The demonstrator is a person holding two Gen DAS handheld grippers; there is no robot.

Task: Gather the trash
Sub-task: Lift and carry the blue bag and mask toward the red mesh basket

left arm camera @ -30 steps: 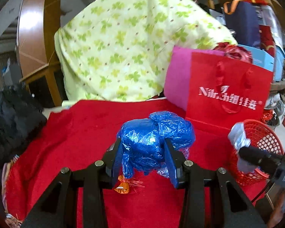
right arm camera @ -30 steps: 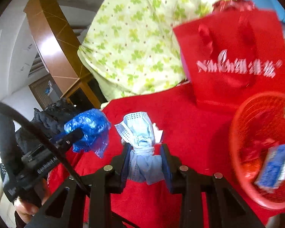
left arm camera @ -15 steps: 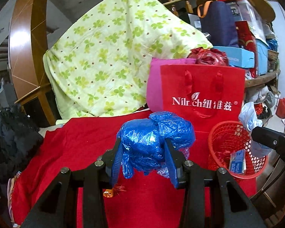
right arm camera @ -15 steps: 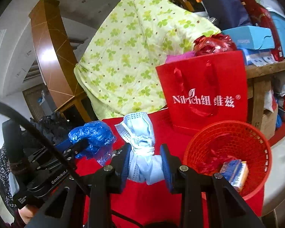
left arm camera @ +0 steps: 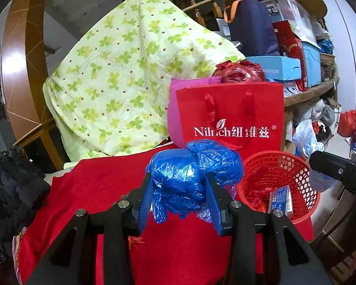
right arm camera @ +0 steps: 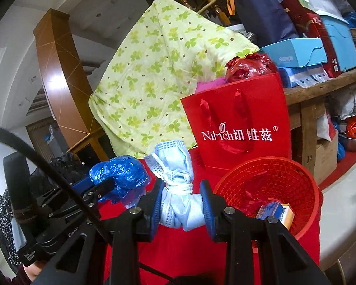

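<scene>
left claw [left arm camera: 179, 191]: carried blue plastic wad [left arm camera: 192, 175] rightward, now beside red basket [left arm camera: 303, 211]
right claw [right arm camera: 181, 205]: brought knotted mask [right arm camera: 178, 190] up to basket rim

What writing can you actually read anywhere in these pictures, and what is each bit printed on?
"Nilrich" followed by Chinese characters and an ® mark: white print on the red gift bag.
"FASHION", faint and uncertain: on the light blue box behind it.
"GenRobot", partly cut off: on the left hand-held gripper, seen from the right wrist camera.
Too small or blurred to read: the small carton in the red basket, and the boxes stacked on the shelf.
</scene>
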